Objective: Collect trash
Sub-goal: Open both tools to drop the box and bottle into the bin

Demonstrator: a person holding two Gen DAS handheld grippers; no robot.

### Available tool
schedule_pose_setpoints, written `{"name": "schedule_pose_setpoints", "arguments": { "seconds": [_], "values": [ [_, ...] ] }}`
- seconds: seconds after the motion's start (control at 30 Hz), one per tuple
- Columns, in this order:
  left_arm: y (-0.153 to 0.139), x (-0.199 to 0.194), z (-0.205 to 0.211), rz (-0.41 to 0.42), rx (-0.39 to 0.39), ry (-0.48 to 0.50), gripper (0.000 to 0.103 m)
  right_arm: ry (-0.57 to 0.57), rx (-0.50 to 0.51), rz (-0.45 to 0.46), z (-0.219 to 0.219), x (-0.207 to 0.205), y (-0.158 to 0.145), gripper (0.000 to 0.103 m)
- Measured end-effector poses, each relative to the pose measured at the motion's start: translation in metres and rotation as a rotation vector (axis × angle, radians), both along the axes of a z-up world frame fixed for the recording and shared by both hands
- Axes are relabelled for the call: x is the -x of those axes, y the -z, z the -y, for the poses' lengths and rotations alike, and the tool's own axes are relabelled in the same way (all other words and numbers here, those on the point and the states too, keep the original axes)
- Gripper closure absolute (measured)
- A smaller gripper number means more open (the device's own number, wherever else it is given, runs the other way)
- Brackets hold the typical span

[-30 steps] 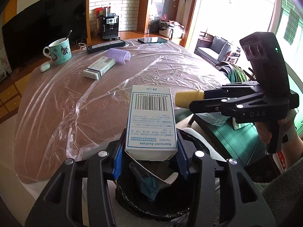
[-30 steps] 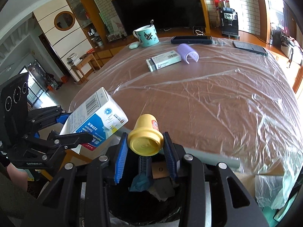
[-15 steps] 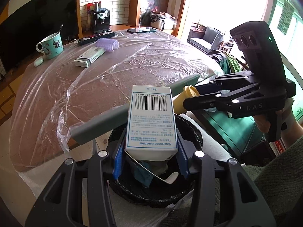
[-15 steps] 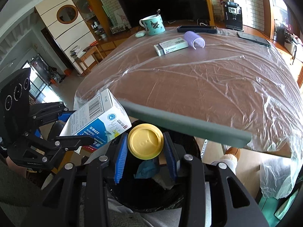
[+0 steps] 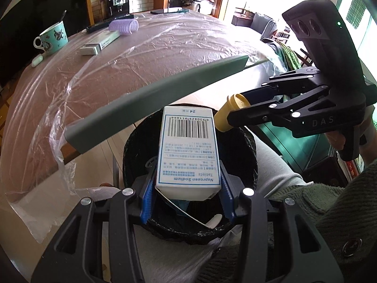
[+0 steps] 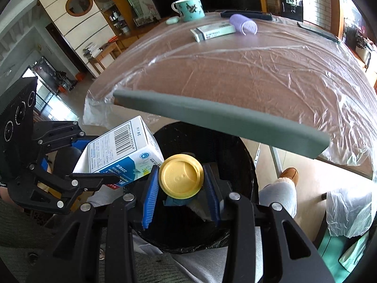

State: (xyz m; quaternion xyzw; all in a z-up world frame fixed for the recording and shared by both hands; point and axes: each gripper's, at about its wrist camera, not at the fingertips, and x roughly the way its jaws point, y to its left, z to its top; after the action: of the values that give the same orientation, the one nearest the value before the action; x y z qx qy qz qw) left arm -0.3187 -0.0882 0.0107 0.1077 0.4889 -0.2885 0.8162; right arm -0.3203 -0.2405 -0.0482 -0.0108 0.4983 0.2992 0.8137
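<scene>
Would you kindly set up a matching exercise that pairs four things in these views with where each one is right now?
Things:
1. medicine box
2. yellow cup
3. purple hair roller
4. teal mug

Places:
A. lying on the plastic-covered table beside a flat carton
B. held in the right tool above the black bin
C. standing near the table's far edge, spoon inside
D. held in the left tool above the black bin

Pairs: 1-D, 2-B, 3-A, 4-C
</scene>
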Motion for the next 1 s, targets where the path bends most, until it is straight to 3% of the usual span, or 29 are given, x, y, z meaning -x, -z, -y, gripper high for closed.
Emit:
{"name": "schedule_pose_setpoints", "arguments": {
  "seconds": [0.9, 0.97, 1.0],
  "values": [
    [0.067, -0.028, 0.009, -0.089, -0.109, -0.022, 0.056, 0.046, 0.106, -0.095, 0.001, -0.013, 0.065, 0.066],
    [0.070, -0.028, 0.012, -0.086, -0.108, -0.008, 0.053, 0.042, 0.119, -0.097, -0.001, -0.014, 0.066, 0.066],
    [0.070, -0.027, 0.014, -0.072, -0.108, 0.006, 0.045, 0.031, 0.136, -0.085, -0.002, -0.013, 0.066, 0.064]
  ]
}}
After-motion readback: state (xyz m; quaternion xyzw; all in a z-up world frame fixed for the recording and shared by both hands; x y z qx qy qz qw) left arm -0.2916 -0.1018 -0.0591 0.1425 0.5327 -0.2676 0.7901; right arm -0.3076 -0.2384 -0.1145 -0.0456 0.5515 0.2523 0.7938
